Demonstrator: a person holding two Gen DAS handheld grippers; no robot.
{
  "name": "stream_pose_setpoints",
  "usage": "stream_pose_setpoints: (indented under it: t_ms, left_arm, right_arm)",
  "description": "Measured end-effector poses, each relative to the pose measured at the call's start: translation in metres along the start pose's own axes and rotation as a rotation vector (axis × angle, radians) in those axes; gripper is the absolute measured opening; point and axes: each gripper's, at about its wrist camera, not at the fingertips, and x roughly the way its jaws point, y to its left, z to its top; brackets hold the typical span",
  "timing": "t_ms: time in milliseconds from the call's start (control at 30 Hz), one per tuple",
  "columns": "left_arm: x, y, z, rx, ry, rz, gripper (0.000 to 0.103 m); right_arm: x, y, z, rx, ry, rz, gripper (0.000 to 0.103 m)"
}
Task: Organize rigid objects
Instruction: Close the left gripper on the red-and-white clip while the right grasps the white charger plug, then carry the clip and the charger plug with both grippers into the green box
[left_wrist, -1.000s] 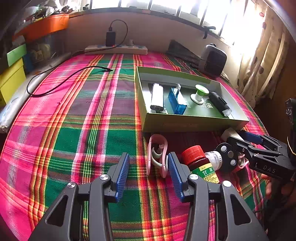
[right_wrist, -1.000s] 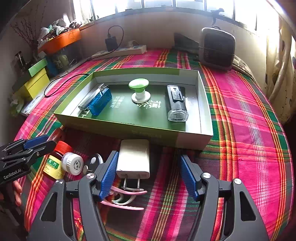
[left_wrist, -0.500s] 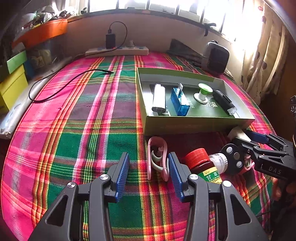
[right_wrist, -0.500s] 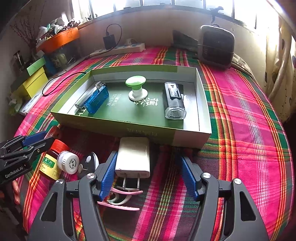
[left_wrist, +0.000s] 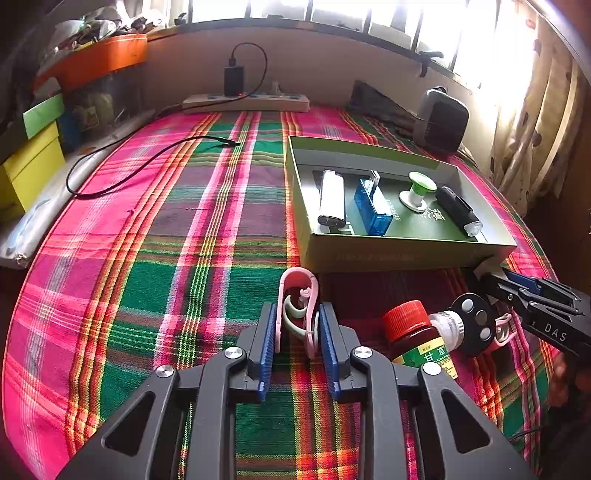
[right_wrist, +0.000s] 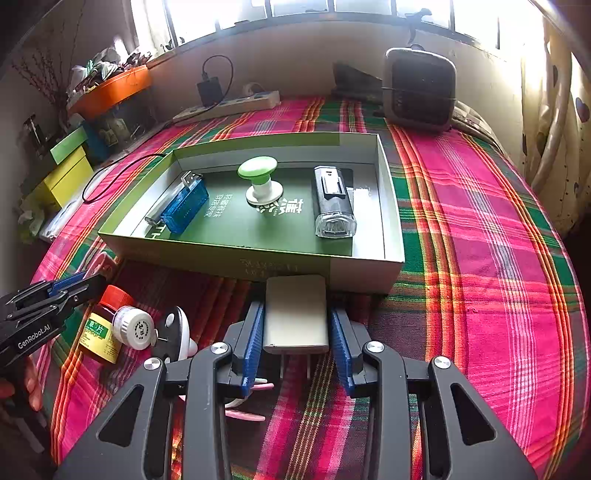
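**Both tongs closing at once: two grips that could slip**

Nearest, left tongs (left_wrist: 297, 341): jaws closing around the pink clip (left_wrist: 299, 295), which lies on the plaid cloth (left_wrist: 155, 236) over the worktop. The blue pads sit at its springy rear arms, and only that rear part is between them. Risk: the curved arms flex or squirt forward, or the clip twists once lifted.

Right tongs (right_wrist: 297, 334): jaws closing on the white charger (right_wrist: 296, 314), pads at both flat sides, narrow gap on the right not clearly shut. Its far end lies just against the near wall of the green box (right_wrist: 364, 271). Risk: lifted low, it catches that wall; its smooth sides may slide. A second pink clip (right_wrist: 245, 413) lies under the left pad and could be dragged along.

Between the tongs: red-capped bottle (left_wrist: 415, 332) and black round fob (left_wrist: 472, 325), near enough to be knocked.

Farther: the box holds a white lighter (left_wrist: 332, 199), blue USB device (left_wrist: 373, 208), green knob (left_wrist: 419, 190) and black torch (left_wrist: 458, 210). Free floor is scant; a careless drop lands on these.
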Motion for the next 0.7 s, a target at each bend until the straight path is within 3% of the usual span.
stream_pose_setpoints:
  t_ms: [700]
  left_arm:
    - [-0.0001, 0.0006, 0.0001, 0.000, 0.000, 0.000, 0.022]
  right_arm:
    - [0.0002, -0.0027, -0.0006, 0.006, -0.002, 0.006, 0.035]
